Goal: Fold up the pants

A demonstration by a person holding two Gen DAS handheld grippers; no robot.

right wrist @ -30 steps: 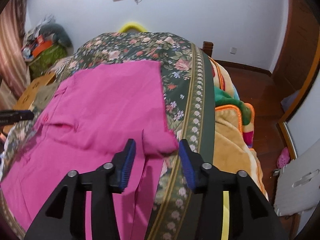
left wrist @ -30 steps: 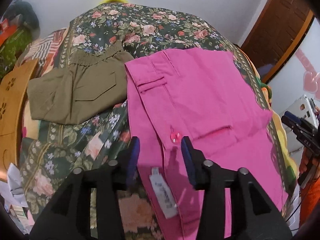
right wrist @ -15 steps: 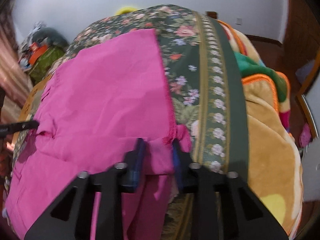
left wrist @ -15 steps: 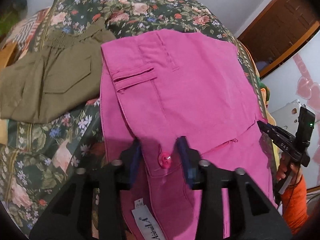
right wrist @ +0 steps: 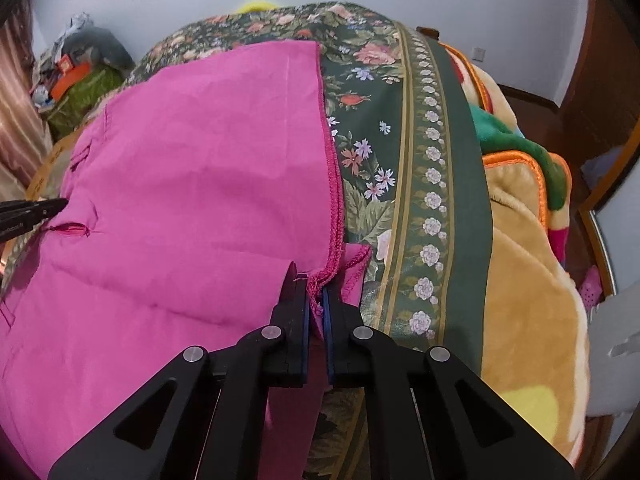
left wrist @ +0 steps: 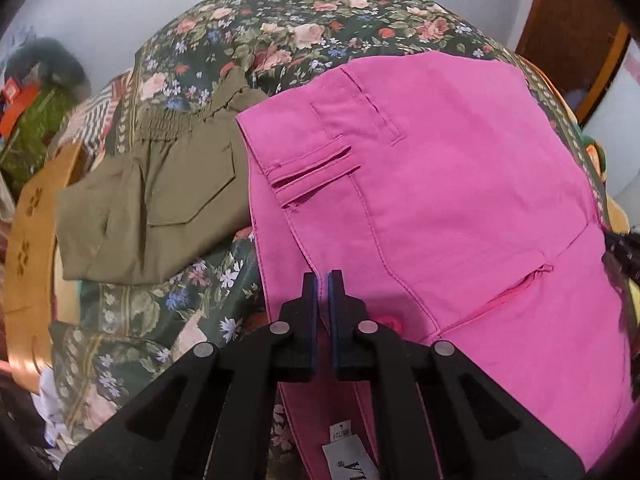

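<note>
1. One pair of pink pants [left wrist: 460,200] lay spread flat on the bed [left wrist: 280,36], waist end near the left wrist camera, back pockets facing up, a white label showing inside the waistband.
2. The left tongs [left wrist: 322,280] were closed to a narrow slit at the waist edge of the pink pants; the fabric lay right at the blue pads [left wrist: 311,312], though whether cloth was actually pinched between them could not be told.
3. The right tongs [right wrist: 315,300] were clamped narrow on the fringed hem corner of the pink pants [right wrist: 180,200], with magenta stitching bunched between the blue pads [right wrist: 306,320].
4. In each wrist view, the other tongs' black tip showed at the far side edge of the pink pants.
5. One pair of olive pants [left wrist: 152,200], folded, lay on the bed just left of the pink pants, its edge touching or slightly tucked under them.
6. One floral bedspread [right wrist: 400,140] covered the bed beneath the pink pants.
7. One tan plush blanket [right wrist: 532,260] with orange trim lay to the right of the pink pants, past the bedspread's green border.
8. One wooden board [left wrist: 28,248] stood left of the olive pants, well apart from the pink pants.
</note>
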